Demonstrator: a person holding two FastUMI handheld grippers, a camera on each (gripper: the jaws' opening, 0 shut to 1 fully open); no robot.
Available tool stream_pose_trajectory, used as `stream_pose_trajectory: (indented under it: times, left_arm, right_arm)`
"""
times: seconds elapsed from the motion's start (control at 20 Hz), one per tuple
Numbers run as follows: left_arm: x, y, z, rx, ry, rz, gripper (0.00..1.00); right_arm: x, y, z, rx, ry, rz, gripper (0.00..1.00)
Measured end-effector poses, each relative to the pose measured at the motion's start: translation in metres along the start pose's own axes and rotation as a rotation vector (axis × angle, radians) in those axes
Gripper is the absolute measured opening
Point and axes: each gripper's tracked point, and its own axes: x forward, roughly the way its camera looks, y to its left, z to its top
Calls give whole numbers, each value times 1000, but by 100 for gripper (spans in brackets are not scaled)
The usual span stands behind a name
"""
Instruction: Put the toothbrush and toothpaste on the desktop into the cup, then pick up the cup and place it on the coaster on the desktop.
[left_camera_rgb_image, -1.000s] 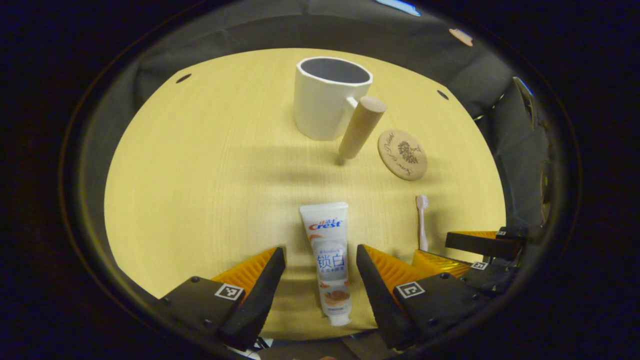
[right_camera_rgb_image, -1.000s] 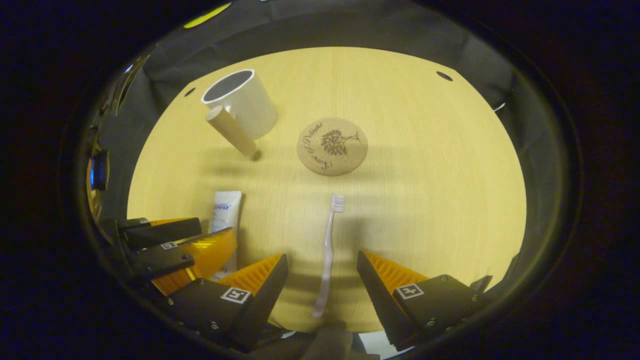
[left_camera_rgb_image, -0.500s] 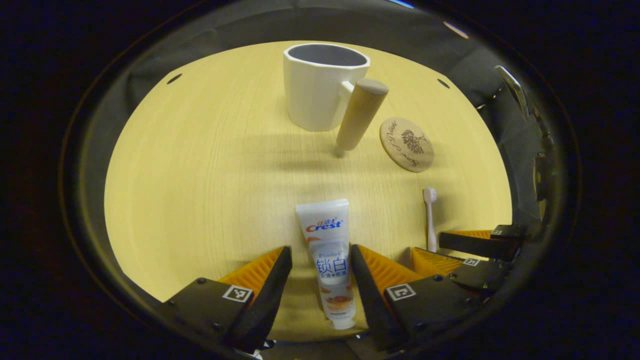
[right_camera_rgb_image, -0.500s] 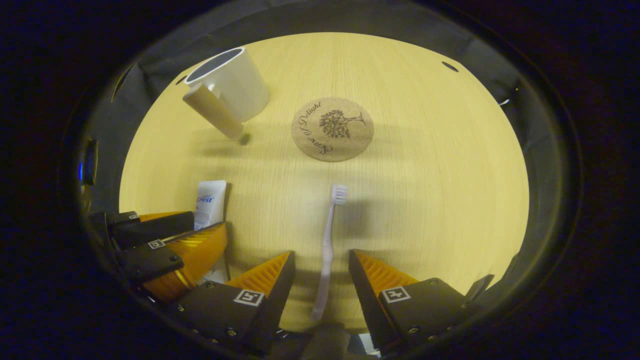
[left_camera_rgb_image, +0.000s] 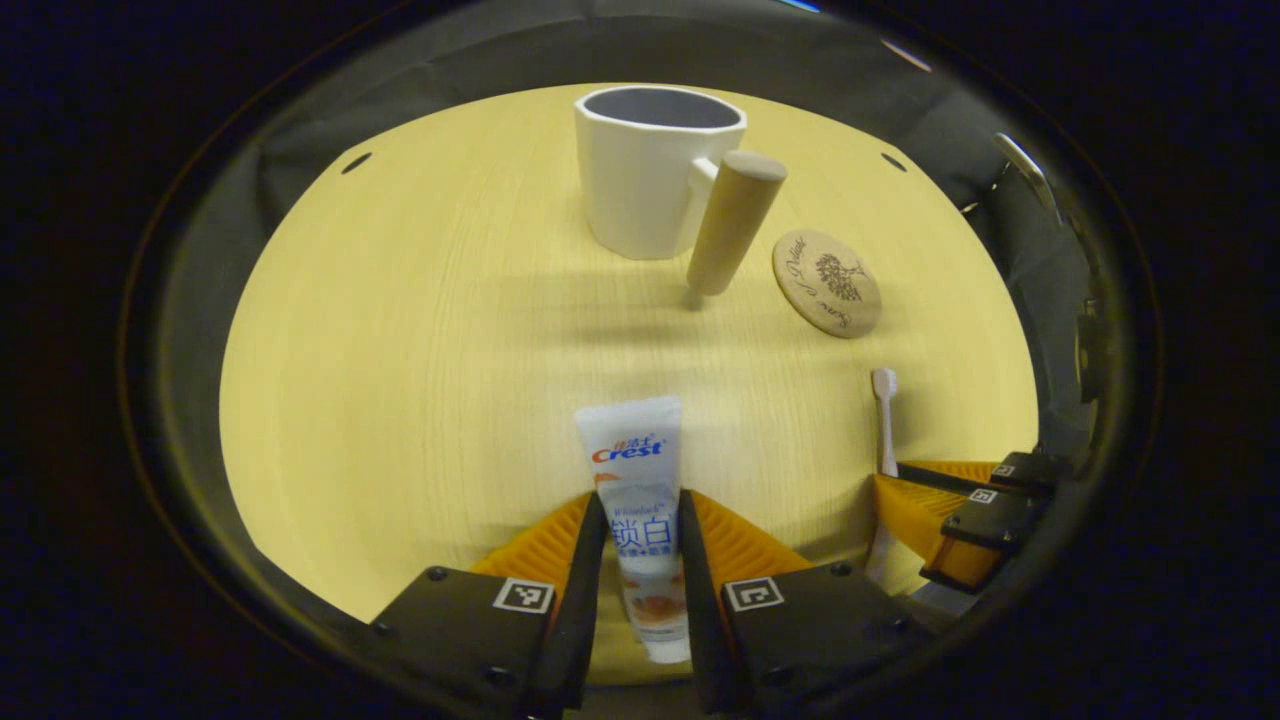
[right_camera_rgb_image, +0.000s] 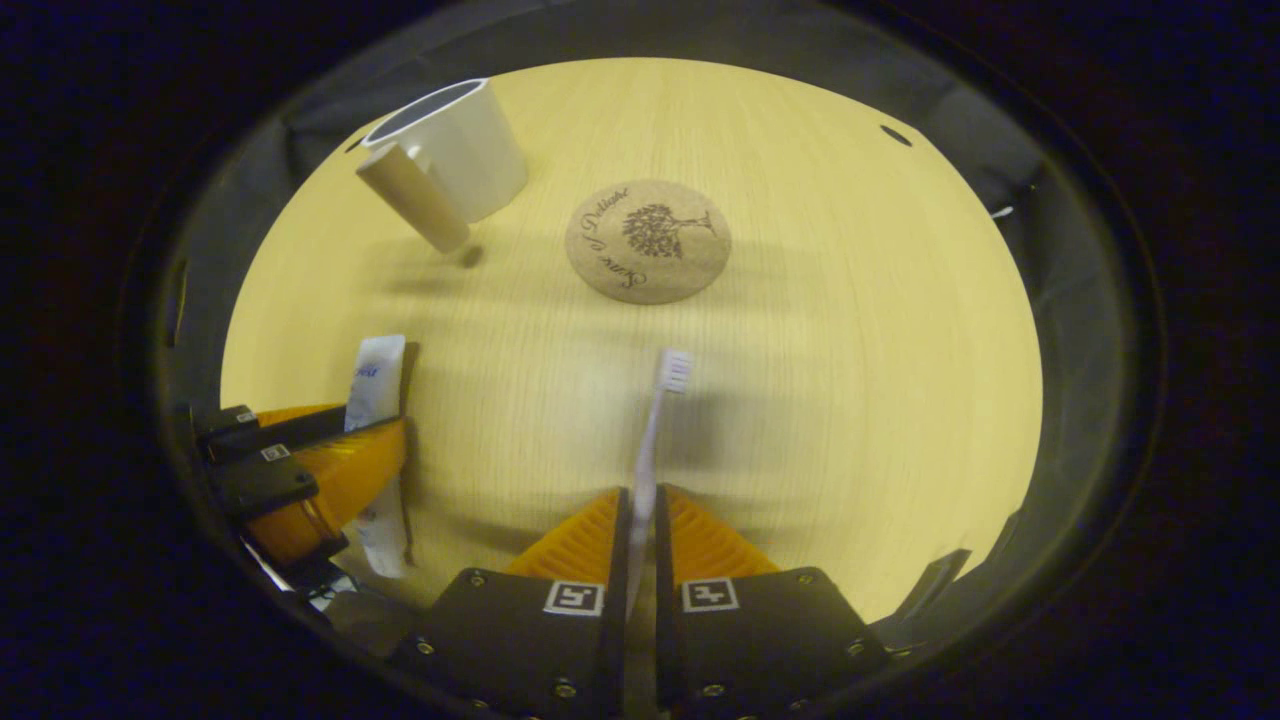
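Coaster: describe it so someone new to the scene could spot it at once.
On the yellow round table, look beside the white cup with its wooden peg handle. The coaster lies flat just past the toothbrush head. It is the only flat brown disc, with a dark tree printed on it.

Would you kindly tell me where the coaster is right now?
In the right gripper view the coaster lies flat on the desk, just beyond the toothbrush head and to the right of the cup.

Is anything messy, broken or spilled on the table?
No, nothing stands out. The cup stands upright and looks empty, the coaster lies flat and bare, and each gripper is shut on its item: toothpaste and toothbrush.
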Motion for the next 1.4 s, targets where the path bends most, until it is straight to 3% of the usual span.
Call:
stream_pose_trajectory:
  times: [0.2, 0.5, 0.55, 0.7, 1.0, 1.4]
  left_arm:
    - [2, 0, 0, 13, -10, 8, 43]
    - [-1, 0, 2, 26, -51, 7, 36]
    - [-1, 0, 3, 16, -62, -2, 30]
    - [-2, -1, 4, -8, -95, -21, 26]
    - [-16, 5, 14, -107, -185, -67, 26]
    - [-64, 23, 60, -155, -390, -75, 26]
  right_arm:
    - [0, -3, 4, 35, -19, 39, 17]
    - [0, -1, 5, 85, -55, 110, 5]
    - [-1, -1, 4, 87, -53, 113, 5]
    - [-1, -1, 6, 56, -89, 117, 5]
    - [-20, 0, 15, 67, -187, 182, 4]
    - [-62, 1, 41, 112, -363, 291, 4]
